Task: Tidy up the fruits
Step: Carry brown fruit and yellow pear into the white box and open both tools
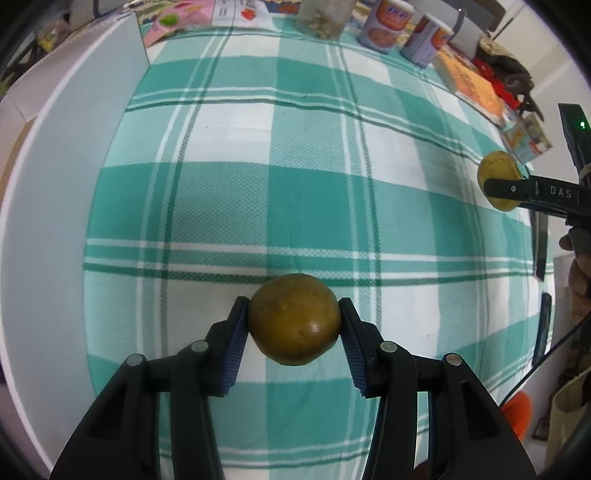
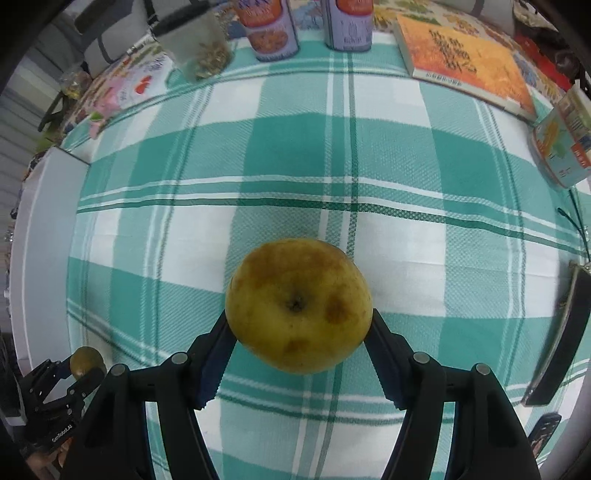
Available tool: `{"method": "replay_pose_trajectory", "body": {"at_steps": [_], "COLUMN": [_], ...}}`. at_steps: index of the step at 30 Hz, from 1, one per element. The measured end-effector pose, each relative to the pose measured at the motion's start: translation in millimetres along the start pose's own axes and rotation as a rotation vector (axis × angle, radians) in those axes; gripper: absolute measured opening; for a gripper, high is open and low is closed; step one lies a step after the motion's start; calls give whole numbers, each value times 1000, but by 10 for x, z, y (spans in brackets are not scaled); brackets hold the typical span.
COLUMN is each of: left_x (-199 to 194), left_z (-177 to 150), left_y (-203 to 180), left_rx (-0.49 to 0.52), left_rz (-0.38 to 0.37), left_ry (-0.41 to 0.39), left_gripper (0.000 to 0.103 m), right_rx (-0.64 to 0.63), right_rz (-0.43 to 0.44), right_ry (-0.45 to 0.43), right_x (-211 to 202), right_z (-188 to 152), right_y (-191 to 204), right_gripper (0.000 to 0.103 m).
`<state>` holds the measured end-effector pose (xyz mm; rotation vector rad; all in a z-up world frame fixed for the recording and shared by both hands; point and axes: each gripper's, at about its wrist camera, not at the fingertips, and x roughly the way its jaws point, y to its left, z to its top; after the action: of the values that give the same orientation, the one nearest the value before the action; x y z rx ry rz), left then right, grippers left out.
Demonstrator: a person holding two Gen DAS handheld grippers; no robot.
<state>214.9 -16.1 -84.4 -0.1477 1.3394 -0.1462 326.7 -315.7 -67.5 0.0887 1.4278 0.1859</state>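
Two fruits are up at once, one in each of my grippers, over the green-and-white checked cloth (image 1: 295, 122) that fills both views. At nine o'clock in the left wrist view runs the white wall of a box (image 1: 66, 177), which I judge is where the fruit should go. My right gripper (image 2: 299, 328) is clamped on the larger piece, a yellow apple (image 2: 299, 306) with brown blotches, dimple facing the camera. My left gripper (image 1: 294, 325) is closed on the smaller brownish-green fruit (image 1: 294, 319), blue pads pressed to its flanks. To do this carry well, I should keep both grips steady without squeezing harder, since the apple looks bruised and likely soft. I'd swing the left one toward nine o'clock first, clear the wall's edge before lowering, and keep the right well apart. The tins (image 2: 273, 33) and book (image 2: 465, 55) at twelve o'clock stay out of my path.
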Motion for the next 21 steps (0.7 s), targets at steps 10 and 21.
{"method": "replay_pose_trajectory", "body": {"at_steps": [10, 21], "left_x": [-660, -2068], "left_z": [-467, -674], "left_y": [157, 1103], "left_rx": [-13, -126], "left_rz": [-96, -165], "left_ry": [-89, -295], "left_gripper": [49, 49], "right_rx": [-111, -395], "right_rz": [130, 254], "right_ry": [-52, -153], "right_x": [-68, -816], "right_z": [-525, -656], "right_y": [927, 2592], "right_gripper": [68, 68]}}
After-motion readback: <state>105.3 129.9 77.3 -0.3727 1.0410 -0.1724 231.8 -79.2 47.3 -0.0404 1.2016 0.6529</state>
